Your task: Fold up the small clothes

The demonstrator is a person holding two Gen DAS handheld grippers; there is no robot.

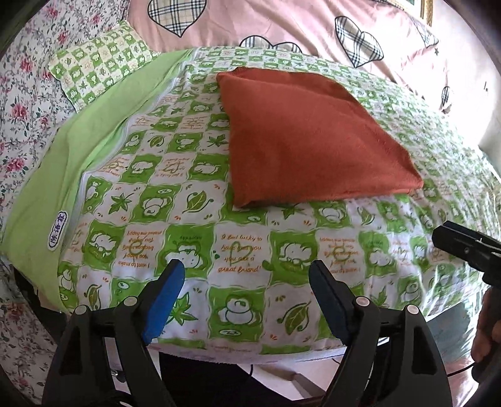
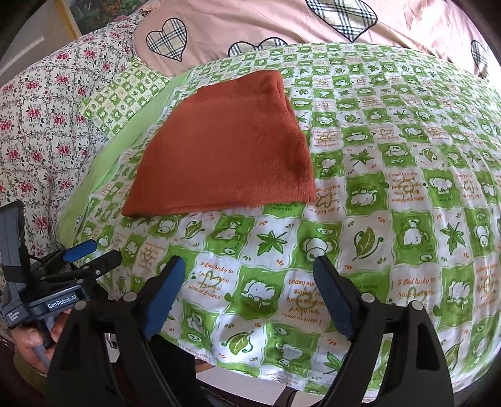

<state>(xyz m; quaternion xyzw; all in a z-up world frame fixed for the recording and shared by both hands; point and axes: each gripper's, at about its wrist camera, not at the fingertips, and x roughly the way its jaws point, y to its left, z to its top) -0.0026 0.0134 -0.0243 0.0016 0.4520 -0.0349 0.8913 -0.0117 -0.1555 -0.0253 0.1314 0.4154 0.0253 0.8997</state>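
A rust-orange garment [image 1: 313,134] lies folded into a flat four-sided shape on the green and white patterned quilt [image 1: 238,250]. It also shows in the right wrist view [image 2: 225,147], toward the left. My left gripper [image 1: 247,269] is open and empty, held over the quilt's near edge, short of the garment. My right gripper [image 2: 247,266] is open and empty, also over the near edge and apart from the garment. The left gripper also shows at the lower left of the right wrist view [image 2: 92,253]; the right gripper's body [image 1: 466,247] shows at the right edge of the left wrist view.
A small green checked pillow [image 1: 100,69] lies at the back left on a plain green sheet [image 1: 75,162]. A floral cover [image 2: 47,125] lies to the left. A pink cover with plaid hearts [image 1: 313,28] lies behind. The quilt's near edge [image 1: 250,353] drops to the floor.
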